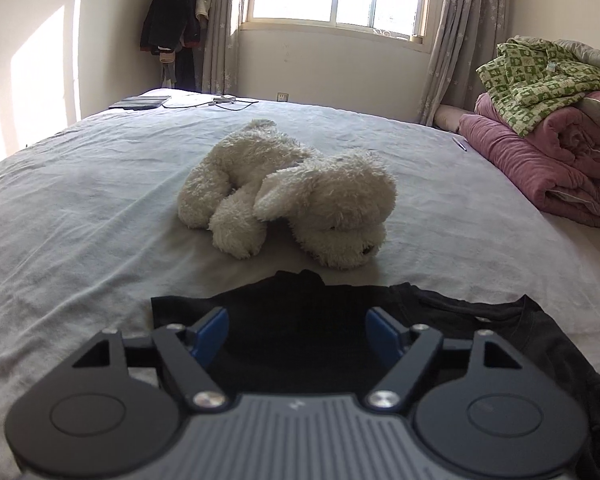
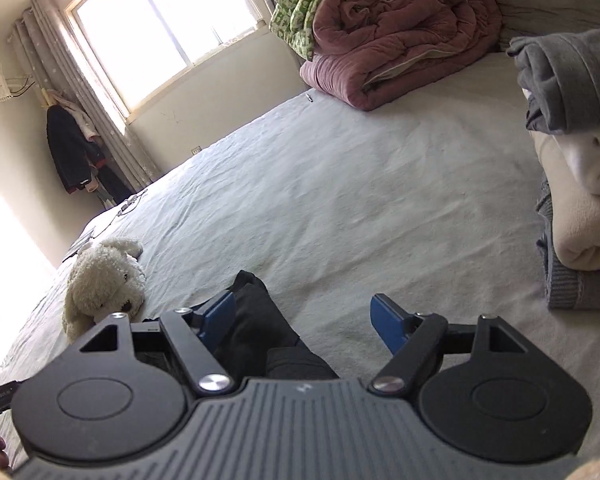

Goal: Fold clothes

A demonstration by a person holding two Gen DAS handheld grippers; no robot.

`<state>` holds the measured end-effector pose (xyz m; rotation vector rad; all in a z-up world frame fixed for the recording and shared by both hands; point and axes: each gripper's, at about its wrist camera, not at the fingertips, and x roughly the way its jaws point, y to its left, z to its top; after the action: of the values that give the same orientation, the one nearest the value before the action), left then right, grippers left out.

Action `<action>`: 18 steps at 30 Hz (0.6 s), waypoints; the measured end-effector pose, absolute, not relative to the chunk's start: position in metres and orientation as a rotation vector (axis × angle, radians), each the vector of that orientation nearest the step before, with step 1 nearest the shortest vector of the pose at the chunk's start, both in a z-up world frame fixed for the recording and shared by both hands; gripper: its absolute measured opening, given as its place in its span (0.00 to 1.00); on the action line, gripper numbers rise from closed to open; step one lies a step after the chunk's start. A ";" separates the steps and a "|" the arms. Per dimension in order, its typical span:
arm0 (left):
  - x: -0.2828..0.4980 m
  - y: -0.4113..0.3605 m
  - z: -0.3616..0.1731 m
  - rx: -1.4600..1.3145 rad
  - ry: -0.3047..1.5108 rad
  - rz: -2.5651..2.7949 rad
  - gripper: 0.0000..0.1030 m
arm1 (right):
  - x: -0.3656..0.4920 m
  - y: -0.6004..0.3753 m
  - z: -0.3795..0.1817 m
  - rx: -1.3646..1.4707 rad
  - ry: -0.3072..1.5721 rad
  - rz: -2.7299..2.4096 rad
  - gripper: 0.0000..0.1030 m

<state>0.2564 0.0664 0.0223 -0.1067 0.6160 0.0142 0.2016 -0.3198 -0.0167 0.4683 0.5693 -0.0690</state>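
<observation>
Gaping wide, both grippers' fingers (image 1: 212, 330) empty above the black shirt (image 1: 300, 344).

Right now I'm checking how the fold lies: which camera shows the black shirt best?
The left wrist view: the black shirt spreads flat across the bed, neckline visible. The right wrist view shows only a bunched part of it.
</observation>
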 end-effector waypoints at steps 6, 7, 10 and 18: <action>0.268 0.004 0.010 -0.124 0.579 -0.029 0.85 | 0.209 -0.309 -0.029 0.320 0.647 -0.117 0.75; 0.268 -0.004 0.002 -0.114 0.563 -0.025 0.86 | 0.208 -0.309 -0.029 0.326 0.648 -0.097 0.75; 0.267 -0.026 -0.023 -0.078 0.527 -0.010 0.86 | 0.210 -0.310 -0.032 0.360 0.653 -0.048 0.75; 0.265 -0.015 -0.063 -0.171 0.592 -0.028 0.97 | 0.223 -0.304 -0.048 0.467 0.679 -0.001 0.66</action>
<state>0.2650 -0.0148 -0.0632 -0.1711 0.5923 -0.0276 0.2232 -0.3040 -0.0476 0.4673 0.6793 -0.0005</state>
